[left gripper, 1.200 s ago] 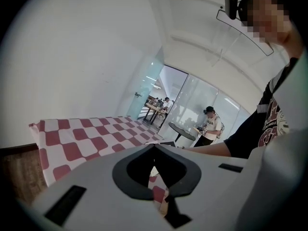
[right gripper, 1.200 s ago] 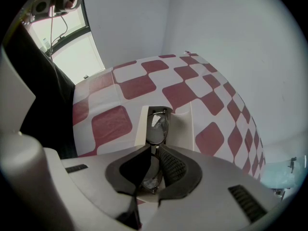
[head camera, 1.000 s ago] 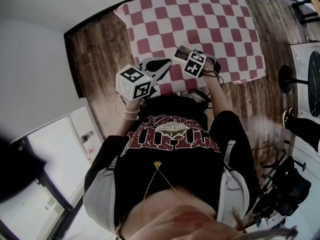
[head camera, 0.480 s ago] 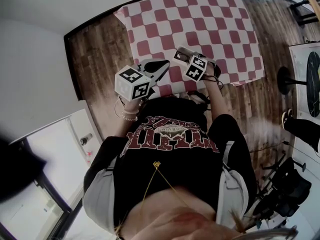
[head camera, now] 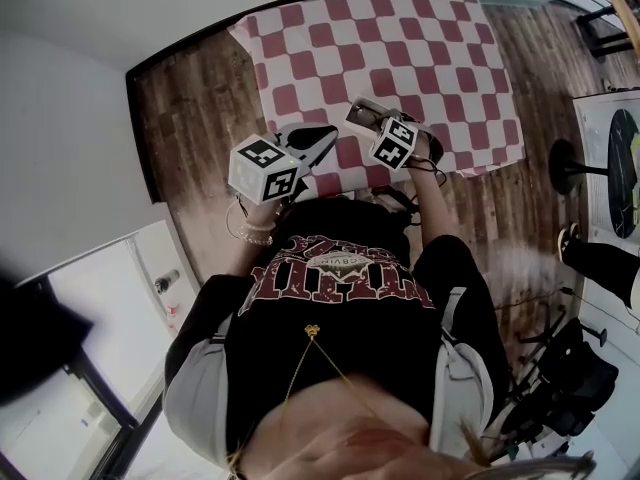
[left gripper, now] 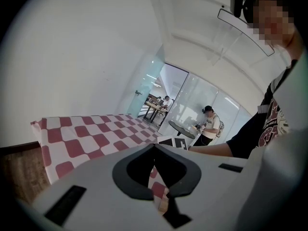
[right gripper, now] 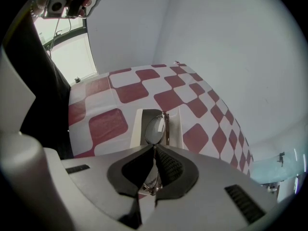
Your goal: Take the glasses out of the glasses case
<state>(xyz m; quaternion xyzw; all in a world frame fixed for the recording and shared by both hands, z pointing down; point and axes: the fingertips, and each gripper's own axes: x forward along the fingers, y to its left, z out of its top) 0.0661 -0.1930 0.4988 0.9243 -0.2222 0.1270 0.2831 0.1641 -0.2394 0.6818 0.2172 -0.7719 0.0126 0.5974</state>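
On the red-and-white checked tablecloth (head camera: 400,48), near its front edge, lies the open pale glasses case (right gripper: 137,129). In the head view the case (head camera: 362,115) shows just beyond my right gripper (head camera: 378,125). My right gripper (right gripper: 154,150) is shut on the thin metal-framed glasses (right gripper: 155,128). One lens stands upright above the case, and the rest of the frame is hidden between the jaws. My left gripper (head camera: 326,134) hovers over the cloth's front edge, left of the case. In its own view the left gripper (left gripper: 155,147) is shut with nothing in it.
The table stands against a white wall, with wooden floor (head camera: 195,98) to its left and right. A round black table (head camera: 628,168) stands far right. Behind glass, in the left gripper view, a person (left gripper: 210,124) stands at another round table (left gripper: 185,129).
Almost nothing differs. Both grippers hold their places over the cloth's front edge, and the right one stays shut on the glasses. The head view has shifted slightly.
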